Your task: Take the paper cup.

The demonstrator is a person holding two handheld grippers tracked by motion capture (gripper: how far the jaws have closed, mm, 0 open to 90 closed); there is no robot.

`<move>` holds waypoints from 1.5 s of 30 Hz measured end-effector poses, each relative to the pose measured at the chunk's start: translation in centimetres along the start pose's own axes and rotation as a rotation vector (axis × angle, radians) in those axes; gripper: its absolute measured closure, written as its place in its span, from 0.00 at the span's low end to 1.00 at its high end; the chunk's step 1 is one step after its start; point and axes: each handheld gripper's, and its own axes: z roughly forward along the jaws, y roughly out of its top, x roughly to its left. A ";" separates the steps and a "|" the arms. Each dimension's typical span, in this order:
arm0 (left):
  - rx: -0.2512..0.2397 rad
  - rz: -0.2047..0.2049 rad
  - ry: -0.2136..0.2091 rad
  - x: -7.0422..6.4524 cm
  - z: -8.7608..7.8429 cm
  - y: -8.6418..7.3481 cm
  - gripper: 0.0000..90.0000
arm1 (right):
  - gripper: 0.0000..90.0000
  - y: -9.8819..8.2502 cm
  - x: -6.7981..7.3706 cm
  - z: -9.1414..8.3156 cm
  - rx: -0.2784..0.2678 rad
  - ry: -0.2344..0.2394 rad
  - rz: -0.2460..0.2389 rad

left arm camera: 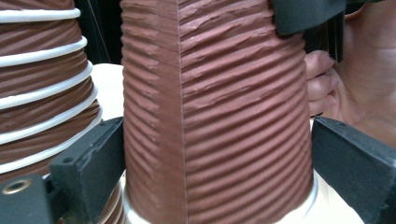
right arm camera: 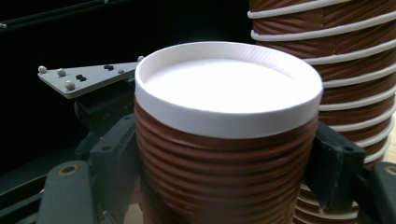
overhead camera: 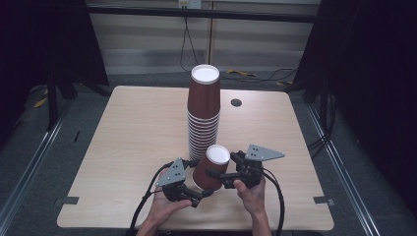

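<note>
Brown ribbed cup (overhead camera: 211,169) sits clamped in the right gripper (overhead camera: 216,174); left gripper (overhead camera: 204,194) straddles it loosely. Squeezing harder could crush it, or it may topple the near stack (overhead camera: 203,115)

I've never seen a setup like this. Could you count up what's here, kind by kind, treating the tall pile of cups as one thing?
Stack of brown cups: 1
Loose brown cup: 1
Grippers: 2, the left gripper and the right gripper
Hands: 2, the left hand and the right hand
Table: 1
Total: 7
</note>
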 end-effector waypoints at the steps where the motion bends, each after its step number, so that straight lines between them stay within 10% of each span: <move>1: 0.008 0.005 -0.003 0.0 0.0 0.1 0.06 | 0.25 0.0 0.0 0.0 0.002 0.001 -0.001; 45: 0.065 -0.007 0.016 1.2 -0.9 0.3 0.14 | 0.15 0.3 -0.1 0.5 0.034 0.008 0.008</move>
